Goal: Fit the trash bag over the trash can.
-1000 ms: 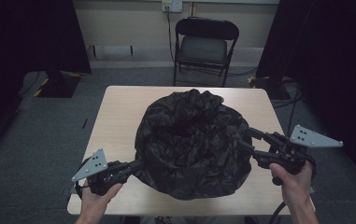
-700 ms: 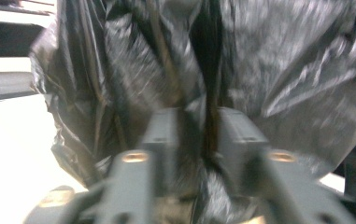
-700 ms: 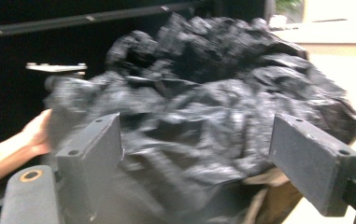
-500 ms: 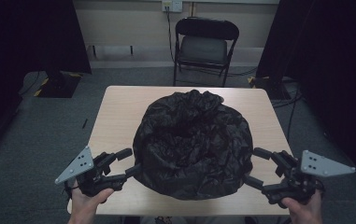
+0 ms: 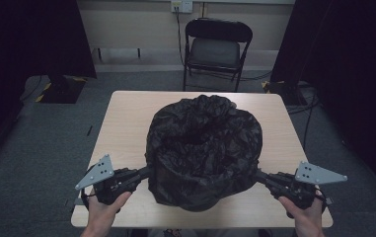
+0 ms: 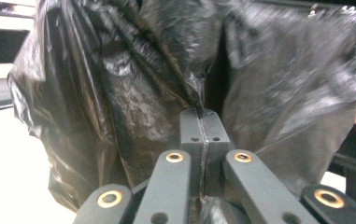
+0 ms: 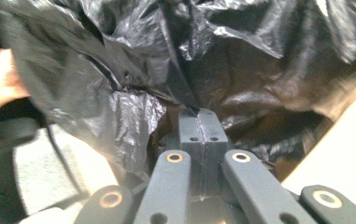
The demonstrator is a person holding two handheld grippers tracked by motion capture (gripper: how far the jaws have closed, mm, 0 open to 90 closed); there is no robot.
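Bag upright on tabletop. L claw & R claw just closed, both clamped on bag film, opp. sides.

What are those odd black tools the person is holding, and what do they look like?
Each is a hand-held gripper, left and right: a matte black linkage body with brass-ringed pivots, two flat black jaws, and a grey three-cornered plate with small holes on top. The forearms are bare.

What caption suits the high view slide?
Both tongs, left and right, pinch a black bag on the table.
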